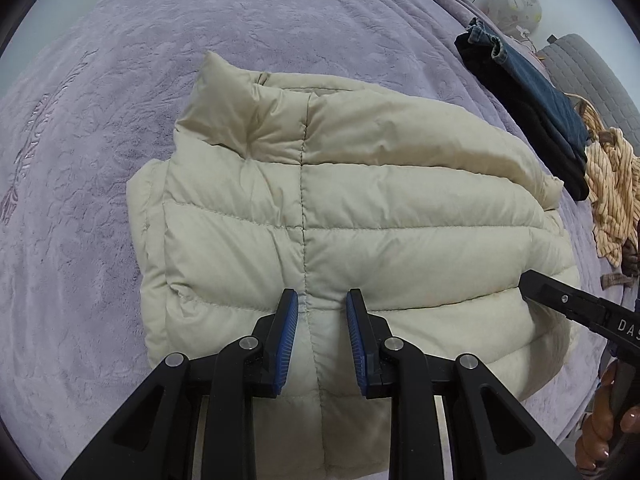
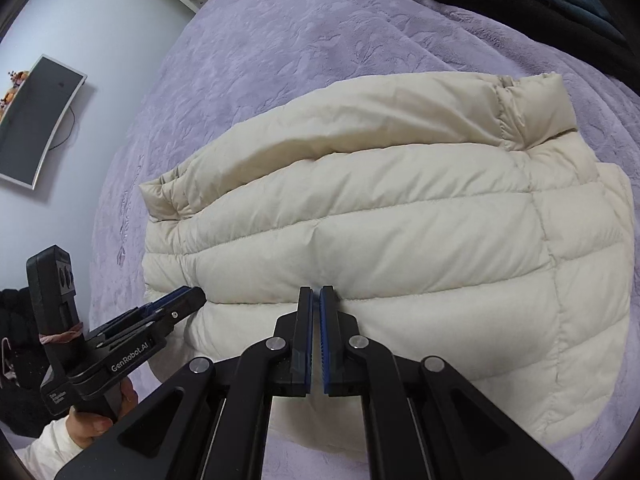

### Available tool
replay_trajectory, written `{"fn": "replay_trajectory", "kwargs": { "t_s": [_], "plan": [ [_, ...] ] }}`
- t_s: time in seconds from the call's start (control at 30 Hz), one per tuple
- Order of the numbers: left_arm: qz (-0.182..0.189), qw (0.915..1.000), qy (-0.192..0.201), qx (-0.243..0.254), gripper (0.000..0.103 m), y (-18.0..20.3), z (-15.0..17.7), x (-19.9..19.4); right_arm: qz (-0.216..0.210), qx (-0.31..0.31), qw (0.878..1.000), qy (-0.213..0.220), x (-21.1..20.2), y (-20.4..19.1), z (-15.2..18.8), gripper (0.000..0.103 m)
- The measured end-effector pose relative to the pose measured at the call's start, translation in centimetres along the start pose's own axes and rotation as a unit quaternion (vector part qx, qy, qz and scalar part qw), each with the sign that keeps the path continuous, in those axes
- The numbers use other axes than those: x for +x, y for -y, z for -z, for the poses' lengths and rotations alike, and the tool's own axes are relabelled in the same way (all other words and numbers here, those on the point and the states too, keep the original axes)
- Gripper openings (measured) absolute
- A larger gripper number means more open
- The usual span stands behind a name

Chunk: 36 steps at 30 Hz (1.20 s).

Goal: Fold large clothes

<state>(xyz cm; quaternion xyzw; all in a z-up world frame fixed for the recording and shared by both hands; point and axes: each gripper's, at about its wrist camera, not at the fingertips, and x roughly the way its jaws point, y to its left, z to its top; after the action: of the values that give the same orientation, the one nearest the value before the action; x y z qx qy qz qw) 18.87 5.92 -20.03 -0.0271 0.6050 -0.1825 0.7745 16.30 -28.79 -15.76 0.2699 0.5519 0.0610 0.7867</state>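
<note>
A cream quilted puffer jacket lies folded on a lilac bedspread, collar at the far end and a sleeve folded over its top. My left gripper is open, its blue pads straddling a seam at the jacket's near edge. My right gripper is shut, with its tips pressed against the jacket and no cloth visibly between the pads. The right gripper's tip shows in the left wrist view at the jacket's right side. The left gripper shows in the right wrist view at the jacket's left edge.
Folded dark jeans and black clothing lie at the bed's far right, beside a striped orange garment. A round patterned cushion sits beyond. A wall-mounted screen is at the left of the right wrist view.
</note>
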Motion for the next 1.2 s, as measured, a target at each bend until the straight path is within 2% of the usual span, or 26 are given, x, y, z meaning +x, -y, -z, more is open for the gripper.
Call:
{"fn": "replay_trajectory", "kwargs": {
  "t_s": [0.1,0.2,0.33,0.4,0.5,0.6,0.73,0.9,1.03,1.2],
  "plan": [
    [0.007,0.9999,0.009,0.002,0.027,0.3,-0.5,-1.1,-0.012,-0.016,0.999,0.025,-0.7,-0.9,-1.3,0.004],
    [0.030,0.9993,0.022,0.008,0.027,1.5,-0.9,-2.0,-0.018,-0.016,0.999,0.037,-0.3,-0.9,-3.9,0.004],
    [0.069,0.9971,0.010,0.032,0.027,4.1,0.4,-1.3,-0.017,-0.018,0.999,0.028,2.5,-0.4,-6.9,0.004],
    [0.047,0.9977,0.010,0.049,0.027,5.1,1.3,-0.1,-0.005,-0.014,1.000,0.009,4.8,0.3,-7.8,0.004],
    [0.054,0.9980,0.006,0.032,0.027,4.3,1.6,1.5,-0.005,0.018,1.000,-0.018,7.9,2.1,-8.0,0.003],
    [0.063,0.9977,0.000,0.023,0.027,3.8,1.4,2.4,-0.001,0.019,1.000,-0.022,9.6,2.8,-7.6,0.000],
    [0.051,0.9981,0.000,0.035,0.027,4.3,1.6,2.8,0.001,0.009,1.000,-0.023,10.7,3.2,-7.3,0.000],
    [0.054,0.9982,-0.006,0.024,0.027,4.3,0.9,1.7,-0.003,0.021,0.999,-0.030,8.8,2.3,-7.9,0.003],
    [0.045,0.9989,0.008,0.014,0.027,3.6,0.1,-0.6,-0.003,-0.002,1.000,-0.018,5.2,0.4,-7.6,0.004],
    [0.031,0.9986,0.027,-0.032,0.029,-0.8,0.5,-4.4,-0.006,-0.010,1.000,-0.020,1.7,-0.4,-5.4,0.004]
  ]
}}
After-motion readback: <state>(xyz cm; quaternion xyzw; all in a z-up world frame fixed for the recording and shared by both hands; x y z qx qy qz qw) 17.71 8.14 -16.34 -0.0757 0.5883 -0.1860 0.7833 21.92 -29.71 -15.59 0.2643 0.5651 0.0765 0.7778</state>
